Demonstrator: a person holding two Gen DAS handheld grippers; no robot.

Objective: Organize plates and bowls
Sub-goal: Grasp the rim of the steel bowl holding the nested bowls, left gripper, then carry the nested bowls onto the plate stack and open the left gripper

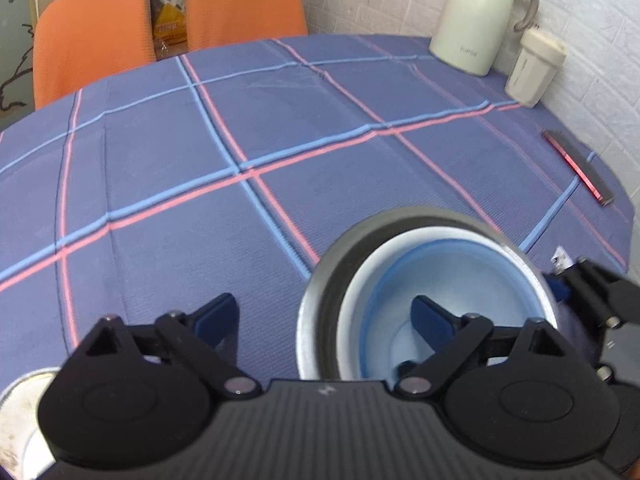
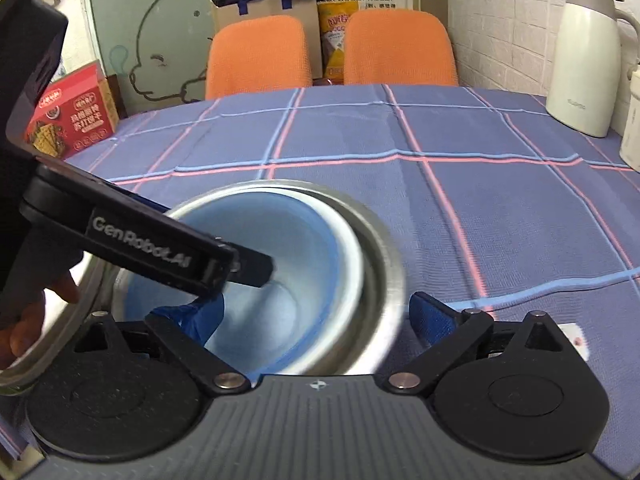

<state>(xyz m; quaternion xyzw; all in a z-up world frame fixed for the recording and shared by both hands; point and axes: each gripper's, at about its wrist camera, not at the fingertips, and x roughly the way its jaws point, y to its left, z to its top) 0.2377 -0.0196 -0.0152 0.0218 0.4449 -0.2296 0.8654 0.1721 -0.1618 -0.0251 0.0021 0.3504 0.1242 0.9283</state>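
Left wrist view is showing me my left gripper (image 1: pixel 326 318) standing wide apart and gripping nothing: one blue pad is hanging over bare cloth, the other over the hollow of the blue bowl (image 1: pixel 460 292). Whether that pad is touching the bowl's inner wall I cannot tell.

The blue bowl is sitting nested in a white bowl (image 1: pixel 352 308), and both are resting inside a round metal plate (image 1: pixel 316 300) with a broad, dull grey rim, on the near side of the table. My own gripper body is cutting off the near edge of the stack. At the lower left a second metal dish (image 1: pixel 20 420), pale and speckled, is showing only a sliver.

The right gripper (image 2: pixel 314 314) is also spread wide, straddling the near right side of the stack: its left finger is sitting over the blue bowl (image 2: pixel 280 280) and its right finger outside the metal plate (image 2: pixel 384 268). Contact is hard to judge, since the rims are smeared by motion blur. The left tool's black arm is crossing over the bowl here, with a person's hand (image 2: pixel 24 316) partly showing behind it.

The table is wearing a ribbed blue checked tablecloth (image 1: pixel 160 140) with pink and light-blue stripes. A smooth cream thermos jug (image 1: pixel 476 16) and a small lidded cup (image 1: pixel 534 68) are standing at the far right by the white brick wall.
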